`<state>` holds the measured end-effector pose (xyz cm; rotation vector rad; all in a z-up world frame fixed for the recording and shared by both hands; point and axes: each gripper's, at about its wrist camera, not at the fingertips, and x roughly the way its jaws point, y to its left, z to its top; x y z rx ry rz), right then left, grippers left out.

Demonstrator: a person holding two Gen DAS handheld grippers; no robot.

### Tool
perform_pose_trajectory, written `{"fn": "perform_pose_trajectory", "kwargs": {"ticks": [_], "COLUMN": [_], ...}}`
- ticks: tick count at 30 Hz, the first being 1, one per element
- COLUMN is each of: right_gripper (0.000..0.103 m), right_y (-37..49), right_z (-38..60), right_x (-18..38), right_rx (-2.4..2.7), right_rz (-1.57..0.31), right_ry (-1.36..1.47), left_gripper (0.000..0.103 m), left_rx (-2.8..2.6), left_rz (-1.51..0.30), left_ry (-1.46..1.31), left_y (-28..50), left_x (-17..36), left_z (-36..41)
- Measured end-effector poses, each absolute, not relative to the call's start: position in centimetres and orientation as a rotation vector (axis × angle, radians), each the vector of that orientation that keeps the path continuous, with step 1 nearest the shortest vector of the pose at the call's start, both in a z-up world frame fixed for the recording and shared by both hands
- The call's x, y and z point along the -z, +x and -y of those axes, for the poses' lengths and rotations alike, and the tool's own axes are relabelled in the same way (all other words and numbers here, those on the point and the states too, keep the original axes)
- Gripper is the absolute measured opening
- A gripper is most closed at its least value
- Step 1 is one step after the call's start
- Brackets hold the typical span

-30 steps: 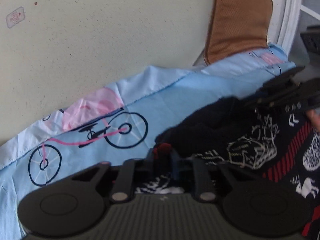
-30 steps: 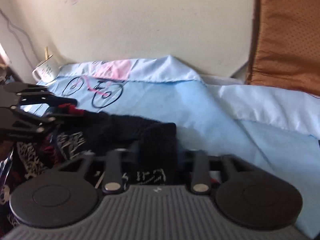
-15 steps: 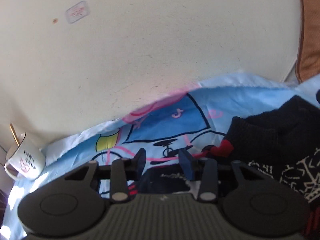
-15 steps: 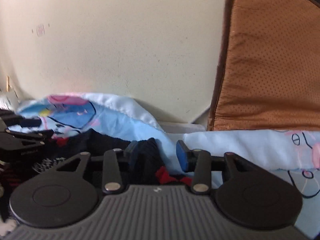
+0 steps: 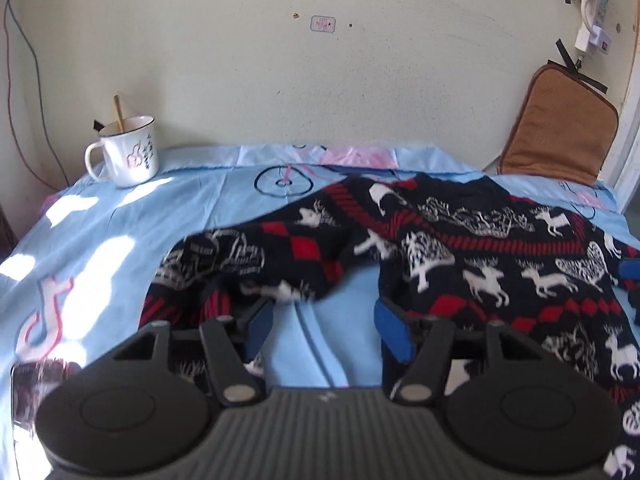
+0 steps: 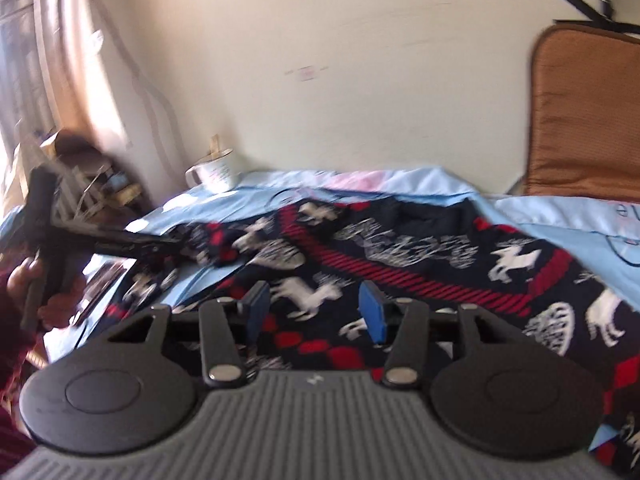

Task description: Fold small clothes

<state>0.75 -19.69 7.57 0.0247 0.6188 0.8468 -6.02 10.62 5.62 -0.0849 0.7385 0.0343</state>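
Both grippers, left [image 5: 322,326] and right [image 6: 314,312], are opening and empty above the patterned sweater [image 5: 480,256]. Judged step: regrasp. Next, the left sleeve [image 5: 248,256] needs pinching and folding inward.

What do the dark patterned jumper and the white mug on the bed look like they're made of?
Black, red and white reindeer-patterned jumper: looks like soft knitted yarn, matte, draping in folds. White mug with dark rim: probably enamelled metal or glazed ceramic, smooth and faintly glossy; the look leaves it open.
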Motion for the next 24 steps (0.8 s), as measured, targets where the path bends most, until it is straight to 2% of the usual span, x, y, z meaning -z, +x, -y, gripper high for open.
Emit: {"fn": "perform_pose_trajectory", "kwargs": {"ticks": [4,7,8,9,10,11,13,15,16,17,19,21,24], "right_gripper": [0.070,0.075,0.071,0.060,0.022,0.018,0.018,0.019,0.034,0.058,0.058,0.058,0.061], "right_y": [-5.4,-9.2,-10.2,-10.4,-10.0,-8.9,-5.7,-2.0,-0.4,1.1,2.7,1.6,-2.0], "right_z": [13.9,9.6,8.3,7.5,7.4,8.1,11.3,15.0,16.6,17.7,19.6,21.5,22.1], "right_x": [-7.1,-5.6,-4.6,-3.7,-3.1,-3.4,-5.6,-6.9,-6.9,-6.4,-5.1,-5.0,-5.7], "right_rx": [-1.045,-1.134,-1.111,-1.081,-1.060,-1.047,-0.999,-0.858,-0.764,-0.656,-0.465,-0.533,-0.569], "right_rz": [-0.629,-0.622,-0.617,-0.624,-0.630,-0.649,-0.682,-0.648,-0.627,-0.634,-0.688,-0.683,-0.586], "right_ry": [-0.138,-0.321,-0.417,-0.484,-0.513,-0.468,-0.232,-0.043,-0.007,-0.011,-0.018,0.041,-0.020], "left_gripper": [0.058,0.061,0.062,0.062,0.062,0.062,0.063,0.064,0.065,0.066,0.074,0.083,0.086], "left_rx": [-0.055,-0.062,-0.066,-0.069,-0.071,-0.073,-0.068,-0.045,-0.031,-0.018,0.020,0.077,0.148], "left_rz": [-0.712,-0.690,-0.685,-0.682,-0.678,-0.673,-0.664,-0.665,-0.668,-0.674,-0.688,-0.695,-0.729], "left_ry": [-0.133,-0.159,-0.162,-0.167,-0.175,-0.182,-0.201,-0.223,-0.233,-0.243,-0.266,-0.292,-0.304], "left_y": [-10.9,-13.4,-13.9,-14.5,-14.9,-15.3,-15.7,-15.5,-15.1,-14.8,-14.0,-13.2,-11.4], "left_x": [-5.5,-5.9,-5.9,-6.0,-6.1,-6.2,-6.3,-6.2,-6.1,-5.9,-5.5,-5.0,-4.4], "left_z": [-11.2,-11.6,-11.6,-11.8,-11.9,-12.0,-12.1,-12.0,-11.7,-11.4,-10.4,-9.1,-7.0]}}
